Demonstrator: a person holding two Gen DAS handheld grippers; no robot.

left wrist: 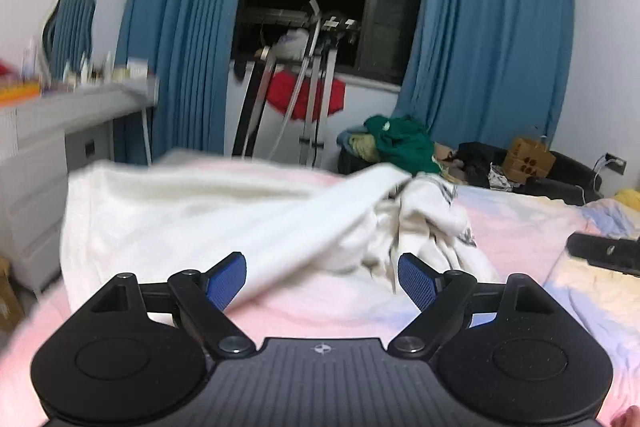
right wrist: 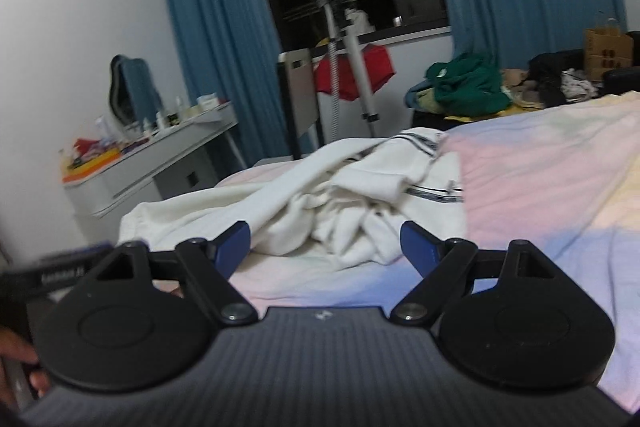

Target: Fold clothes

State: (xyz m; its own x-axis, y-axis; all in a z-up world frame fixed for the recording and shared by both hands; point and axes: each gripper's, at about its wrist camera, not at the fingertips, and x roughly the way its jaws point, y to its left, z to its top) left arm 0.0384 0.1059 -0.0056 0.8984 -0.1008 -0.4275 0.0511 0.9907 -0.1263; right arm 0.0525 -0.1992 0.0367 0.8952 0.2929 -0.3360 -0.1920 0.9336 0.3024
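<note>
Bed: a pastel sheet (right wrist: 540, 187) is covering it, blue curtains (left wrist: 192, 27) behind.
Garment: a white garment (right wrist: 360, 195) is lying crumpled mid-bed.
Left gripper (left wrist: 322, 281): spread wide — gripping nothing, cloth just ahead.
Right gripper (right wrist: 325, 247): likewise released, hovering near the garment's edge.

Motion-blurred white garment (left wrist: 224, 211); desk clutter (left wrist: 80, 71) too smeared to identify.

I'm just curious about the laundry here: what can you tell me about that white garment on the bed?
The white garment is soft, thick-looking cloth with dark striped trim near one edge. It lies crumpled and unfolded on the pastel bedsheet, a long sleeve-like part draped across the heap. Both sets of tongs, left and right, are open just before it, gripping nothing.
</note>
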